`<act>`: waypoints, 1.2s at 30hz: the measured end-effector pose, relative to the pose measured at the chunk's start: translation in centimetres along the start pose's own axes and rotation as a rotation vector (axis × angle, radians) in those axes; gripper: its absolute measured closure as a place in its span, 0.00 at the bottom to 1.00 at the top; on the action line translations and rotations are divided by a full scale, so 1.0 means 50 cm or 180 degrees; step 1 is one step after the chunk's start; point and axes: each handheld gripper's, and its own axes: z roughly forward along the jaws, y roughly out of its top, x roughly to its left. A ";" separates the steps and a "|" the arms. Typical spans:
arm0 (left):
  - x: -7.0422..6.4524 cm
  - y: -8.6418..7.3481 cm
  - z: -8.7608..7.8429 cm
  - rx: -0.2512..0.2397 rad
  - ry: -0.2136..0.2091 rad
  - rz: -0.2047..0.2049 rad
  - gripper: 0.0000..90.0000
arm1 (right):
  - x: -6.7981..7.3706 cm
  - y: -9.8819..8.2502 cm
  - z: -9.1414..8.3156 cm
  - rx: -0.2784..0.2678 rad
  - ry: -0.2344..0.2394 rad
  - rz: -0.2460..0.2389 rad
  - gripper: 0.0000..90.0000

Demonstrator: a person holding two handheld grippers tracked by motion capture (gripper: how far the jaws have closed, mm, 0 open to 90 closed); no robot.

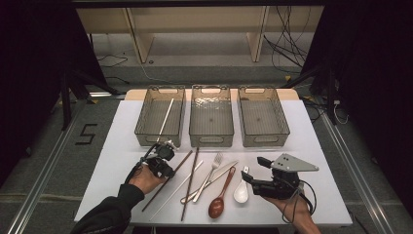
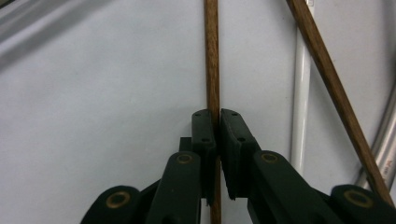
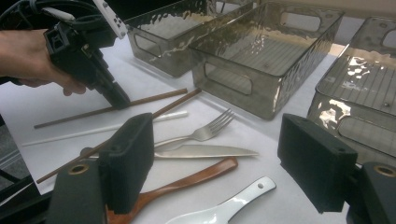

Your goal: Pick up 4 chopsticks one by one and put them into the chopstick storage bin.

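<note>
Now left gripper (image 2: 218,140) fingers clamped on brown chopstick (image 2: 212,60), low at seven o'clock on worktop (image 1: 122,126); could pivot, nudging white chopstick (image 2: 301,93). Right gripper (image 3: 215,168) fingers wide, empty.

White table (image 1: 122,126). Along far edge: three clear bins (image 1: 211,117) in a row. Near edge, left to right: brown chopstick (image 1: 181,162), white chopstick (image 1: 176,188), second brown chopstick (image 1: 190,181), fork (image 1: 210,173), knife (image 1: 216,175), wooden spoon (image 1: 220,196), white ceramic spoon (image 1: 241,190).
</note>
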 end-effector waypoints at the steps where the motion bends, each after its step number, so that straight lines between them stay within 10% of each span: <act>1: 0.000 0.000 -0.001 0.0001 0.0024 0.0013 0.94 | 0.000 0.000 0.000 0.0000 0.0000 0.0000 0.31; 21: 0.002 0.002 -0.007 0.0042 -0.0013 0.0140 0.94 | -0.001 0.000 0.000 -0.0003 -0.0001 0.0002 0.31; 36: 0.018 -0.002 -0.102 -0.0192 -0.0095 0.0252 0.94 | 0.000 0.001 -0.001 -0.0013 0.0001 0.0002 0.31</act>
